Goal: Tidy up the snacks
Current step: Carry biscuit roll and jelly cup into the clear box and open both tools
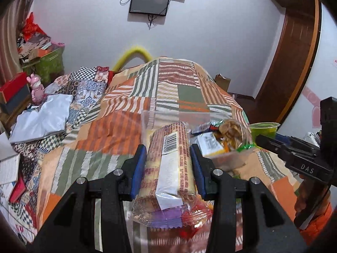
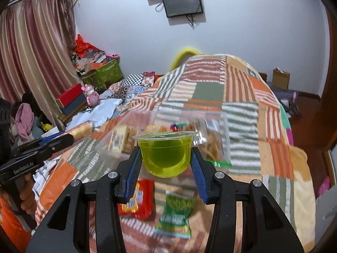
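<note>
My left gripper (image 1: 168,154) is shut on a long wrapped biscuit pack (image 1: 168,162) with a barcode label, held above the patchwork bedspread (image 1: 118,130). My right gripper (image 2: 166,154) is shut on a clear cup of green jelly (image 2: 166,154), upright, its blue pads against both sides. Beyond both lies a clear plastic container (image 1: 229,156) (image 2: 219,139) holding several snack packets. The jelly cup (image 1: 264,129) and right gripper show at the right of the left wrist view. The left gripper (image 2: 69,137) with the biscuit pack (image 2: 81,129) appears at the left of the right wrist view.
A red snack bag (image 2: 139,198) and a green snack bag (image 2: 174,215) lie on the bedspread below the jelly cup. Small purple and red packets (image 1: 174,217) lie under the biscuit pack. Folded cloth (image 1: 42,118) and boxes crowd the left; a brown door (image 1: 294,52) stands right.
</note>
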Tool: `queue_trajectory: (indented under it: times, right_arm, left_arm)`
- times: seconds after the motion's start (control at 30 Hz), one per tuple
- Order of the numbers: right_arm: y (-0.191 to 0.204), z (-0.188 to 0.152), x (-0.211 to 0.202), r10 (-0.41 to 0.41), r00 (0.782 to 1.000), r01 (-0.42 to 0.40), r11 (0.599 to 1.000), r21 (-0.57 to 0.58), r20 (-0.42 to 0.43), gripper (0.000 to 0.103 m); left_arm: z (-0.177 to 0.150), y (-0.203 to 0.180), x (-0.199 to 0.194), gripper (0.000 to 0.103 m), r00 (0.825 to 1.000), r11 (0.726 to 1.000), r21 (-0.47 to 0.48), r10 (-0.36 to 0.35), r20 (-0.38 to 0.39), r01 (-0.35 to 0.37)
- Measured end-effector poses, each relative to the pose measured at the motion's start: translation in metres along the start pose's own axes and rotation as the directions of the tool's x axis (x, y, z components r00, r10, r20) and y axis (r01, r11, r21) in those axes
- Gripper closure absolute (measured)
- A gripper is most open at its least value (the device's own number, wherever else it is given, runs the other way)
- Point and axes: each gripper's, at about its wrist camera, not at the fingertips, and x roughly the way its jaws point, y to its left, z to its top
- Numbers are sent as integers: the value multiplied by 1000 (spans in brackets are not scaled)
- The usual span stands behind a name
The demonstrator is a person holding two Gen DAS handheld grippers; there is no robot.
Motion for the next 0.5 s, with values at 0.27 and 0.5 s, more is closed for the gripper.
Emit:
queue_trajectory:
  times: [0.27,0.5]
  right_arm:
    - [8,23,29,15,1000,-15,999,-44,-10,60]
    - [9,32,64,15,998,-19,998,-64,-64,60]
  left_arm:
    - [21,-4,46,61,999,1000,-9,-17,-47,16]
    - [32,-6,77,61,997,1000,15,-13,-70,14]
